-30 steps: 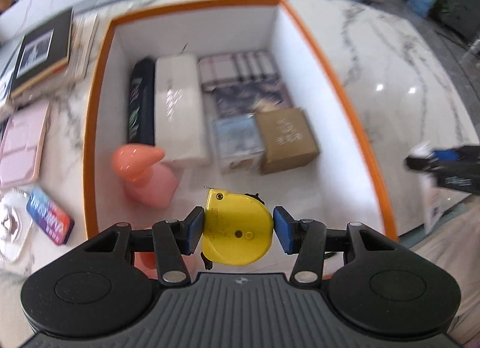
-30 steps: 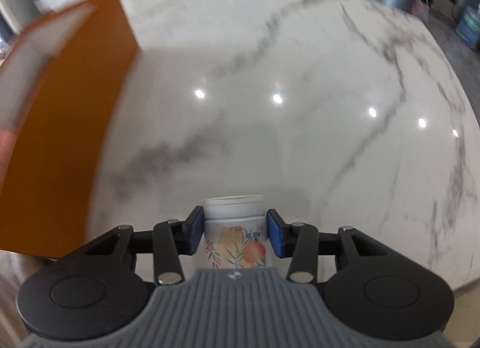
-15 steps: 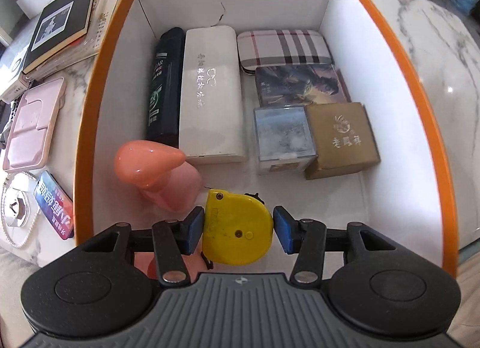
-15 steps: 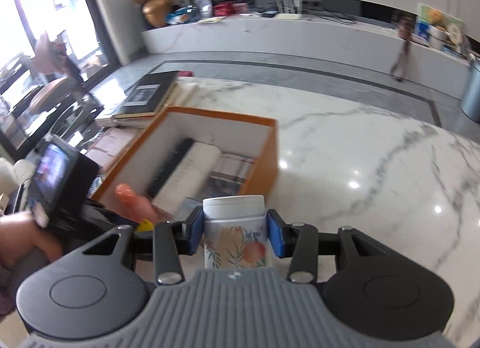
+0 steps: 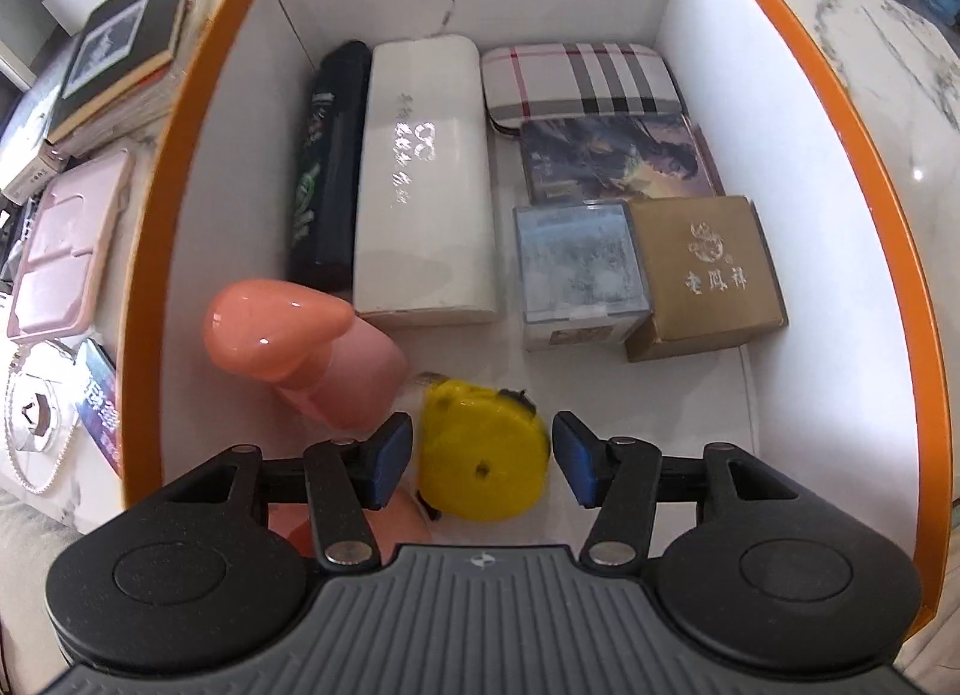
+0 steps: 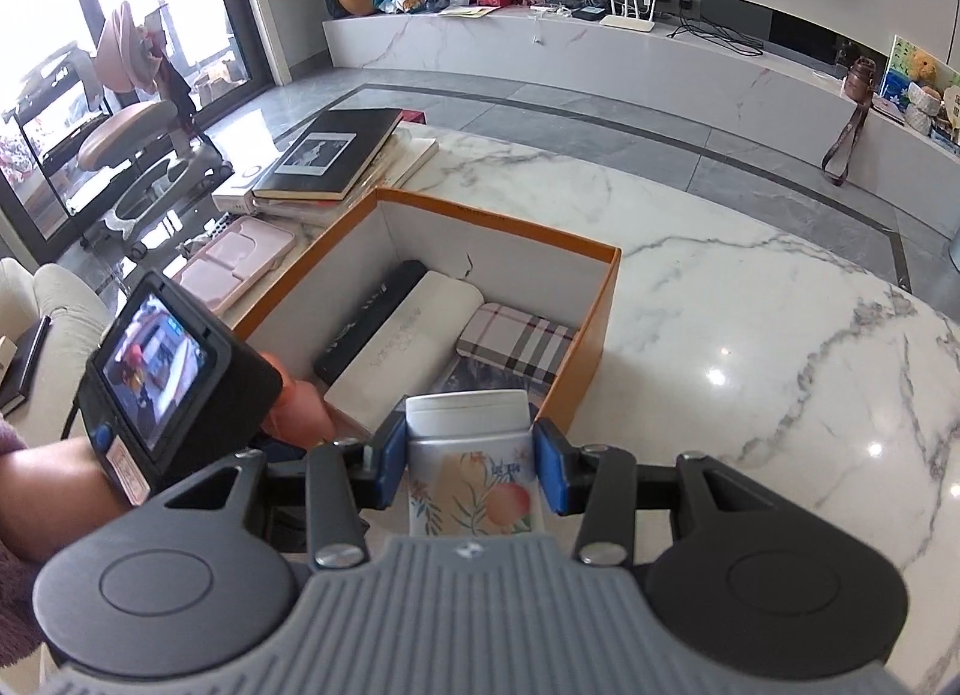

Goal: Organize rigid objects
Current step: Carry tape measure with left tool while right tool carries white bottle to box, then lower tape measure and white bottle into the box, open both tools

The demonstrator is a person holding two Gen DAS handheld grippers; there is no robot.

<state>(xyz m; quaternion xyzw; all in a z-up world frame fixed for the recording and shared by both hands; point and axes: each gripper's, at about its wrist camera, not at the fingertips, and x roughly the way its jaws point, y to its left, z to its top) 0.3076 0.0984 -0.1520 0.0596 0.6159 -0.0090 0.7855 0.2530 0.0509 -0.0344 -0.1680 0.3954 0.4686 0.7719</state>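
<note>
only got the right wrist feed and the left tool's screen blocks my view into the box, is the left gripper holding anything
Observer: No. The left gripper has just been opening; its pads stand clear on both sides of a yellow tape measure.
Operator: where is that sitting
Observer: Low in the orange box, at the near end, right next to a pink bottle.
Operator: any floor left for my jar
Observer: Yes, bare white floor shows to the right of the tape measure, in front of the gold box.

left gripper (image 5: 482,458) fingers just opened, releasing yellow tape measure (image 5: 483,449).
</note>
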